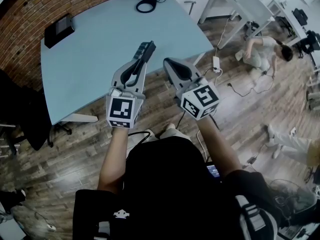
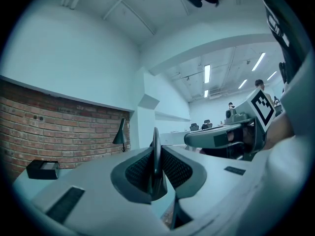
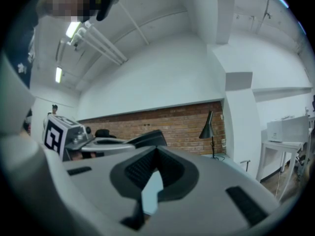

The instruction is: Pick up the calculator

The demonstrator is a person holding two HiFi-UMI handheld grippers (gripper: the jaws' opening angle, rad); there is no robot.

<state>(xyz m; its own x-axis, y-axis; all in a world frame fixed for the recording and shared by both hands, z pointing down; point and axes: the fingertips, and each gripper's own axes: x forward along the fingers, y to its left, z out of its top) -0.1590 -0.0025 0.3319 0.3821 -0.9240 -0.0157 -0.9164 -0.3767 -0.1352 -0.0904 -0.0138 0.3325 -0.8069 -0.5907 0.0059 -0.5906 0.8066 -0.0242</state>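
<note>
A: Condition of the left gripper (image 1: 142, 59)?
B: Jaws narrow, clamped on the flat black slab-shaped calculator (image 1: 146, 49). In the left gripper view the slab sits edge-on between the two textured pads (image 2: 140, 170).
A: Location of the calculator?
B: Centre of the head view, held off the pale blue table (image 1: 95, 49) over its near edge. It projects past the jaw tips toward the upper right.
A: And the right gripper (image 1: 169, 63)?
B: Just right of the left one and apart from it. Jaws closed together, nothing between them; only table surface shows through the gap beneath.
A: Other items noted?
B: A black box (image 1: 59, 30) rests at the table's upper left corner, near the red brick wall (image 1: 20, 19). A black ring-shaped lamp base (image 1: 147, 4) sits at the top edge of the frame. A person (image 1: 262, 51) sits on the wooden floor (image 1: 240, 109), upper right
</note>
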